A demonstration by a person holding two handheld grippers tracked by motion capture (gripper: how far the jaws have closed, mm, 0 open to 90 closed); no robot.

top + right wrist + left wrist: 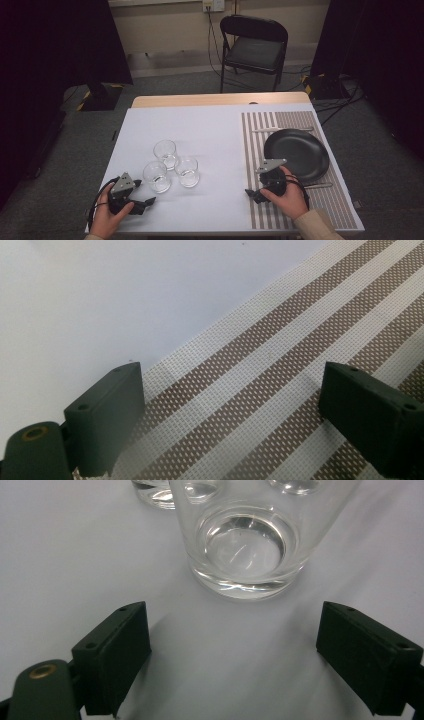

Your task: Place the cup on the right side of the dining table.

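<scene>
Three clear empty glasses stand close together on the white table: one at the back (165, 152), one front left (157, 176), one front right (187, 171). My left gripper (143, 195), held in a hand at the near left, points at the front-left glass and stops just short of it. In the left gripper view that glass (245, 540) stands beyond the open gripper (232, 655), with nothing between the jaws. My right gripper (252, 192) is open over the left edge of the striped placemat (300, 340), and there is nothing inside this gripper (230, 415).
A black plate (296, 154) lies on the striped placemat (260, 210) at the right, with one piece of cutlery (282, 130) behind it and another (317, 186) in front of it. A black folding chair (254, 47) stands beyond the table's far edge.
</scene>
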